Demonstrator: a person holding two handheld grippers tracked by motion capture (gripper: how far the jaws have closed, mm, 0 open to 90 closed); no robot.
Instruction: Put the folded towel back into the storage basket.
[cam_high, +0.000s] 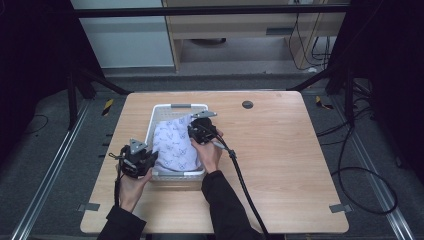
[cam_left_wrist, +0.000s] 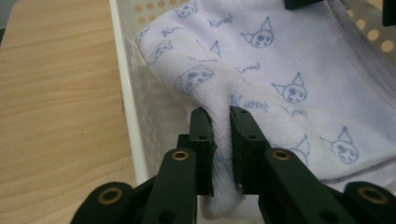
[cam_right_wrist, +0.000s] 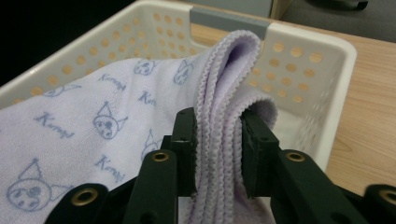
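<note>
A pale lilac towel (cam_high: 175, 142) printed with small blue cartoon faces lies bunched in a white perforated basket (cam_high: 177, 106) at the middle left of the table. My left gripper (cam_high: 149, 159) is at the basket's near left corner. In the left gripper view its jaws (cam_left_wrist: 220, 116) pinch a raised fold of the towel (cam_left_wrist: 289, 70) just inside the basket wall (cam_left_wrist: 123, 84). My right gripper (cam_high: 194, 128) is over the basket's right side. In the right gripper view its jaws (cam_right_wrist: 219, 116) are shut on the towel's doubled, scalloped hem (cam_right_wrist: 70, 135), which stands up above the basket rim (cam_right_wrist: 327, 51).
The wooden table (cam_high: 280, 150) stretches to the right of the basket. A round grey cap (cam_high: 247, 104) sits in the tabletop near the far edge. The right gripper's black cable (cam_high: 240, 175) trails toward the front edge. Dark frame struts stand beyond the far corners.
</note>
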